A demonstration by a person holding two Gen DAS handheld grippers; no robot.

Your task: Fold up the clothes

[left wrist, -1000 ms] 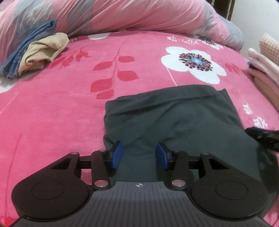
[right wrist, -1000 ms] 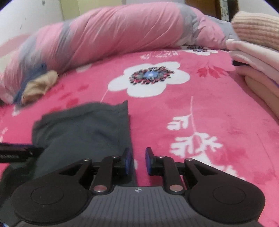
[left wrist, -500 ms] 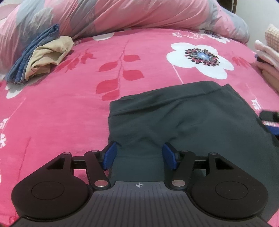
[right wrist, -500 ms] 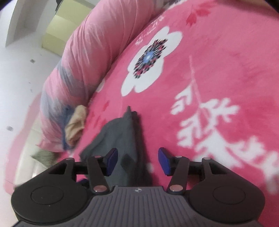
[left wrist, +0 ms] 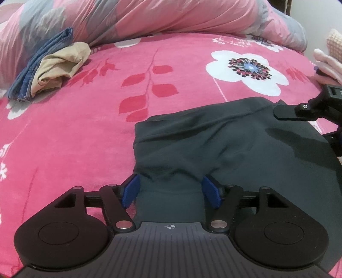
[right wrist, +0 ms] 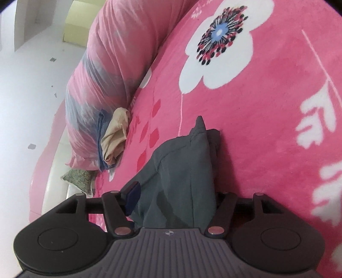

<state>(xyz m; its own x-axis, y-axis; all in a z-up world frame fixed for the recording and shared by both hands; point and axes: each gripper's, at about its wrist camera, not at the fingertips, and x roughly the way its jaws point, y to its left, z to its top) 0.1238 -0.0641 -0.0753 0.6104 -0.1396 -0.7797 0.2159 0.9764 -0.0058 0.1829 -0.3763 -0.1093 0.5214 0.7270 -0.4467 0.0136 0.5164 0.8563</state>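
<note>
A dark grey, soft knit garment [left wrist: 230,145] lies part-folded on a bed spread with a bright pink fleece blanket printed with white flowers [left wrist: 85,132], near the person working it and well apart from everything else on the bed. The cloth looks light and limp — it slumps into shallow wrinkles and would likely sag from any single pinch, so the stitched hem along its far edge or a doubled corner seems the surest place to take hold.

The left tool [left wrist: 171,189] sits low over the garment's near edge, its blue-padded jaws opening wide, with a raised bunch of grey fabric standing between them; the pads appear just clear of the cloth rather than pressing it. The right tool [right wrist: 175,198], seen in the left wrist view reaching in at the garment's right side [left wrist: 299,109], is rolled over on its side, and its jaws are opening too. A standing fold of the grey cloth runs between them; only one blue pad shows, and it does not look to be pressing the fabric.

Farther up the bed, a crumpled beige garment [left wrist: 62,66] rests against folded blue denim [left wrist: 40,64], both tucked beside a long pink-and-grey quilted roll [left wrist: 171,15]. Pale pink folded clothes [left wrist: 327,62] sit at the right edge.
</note>
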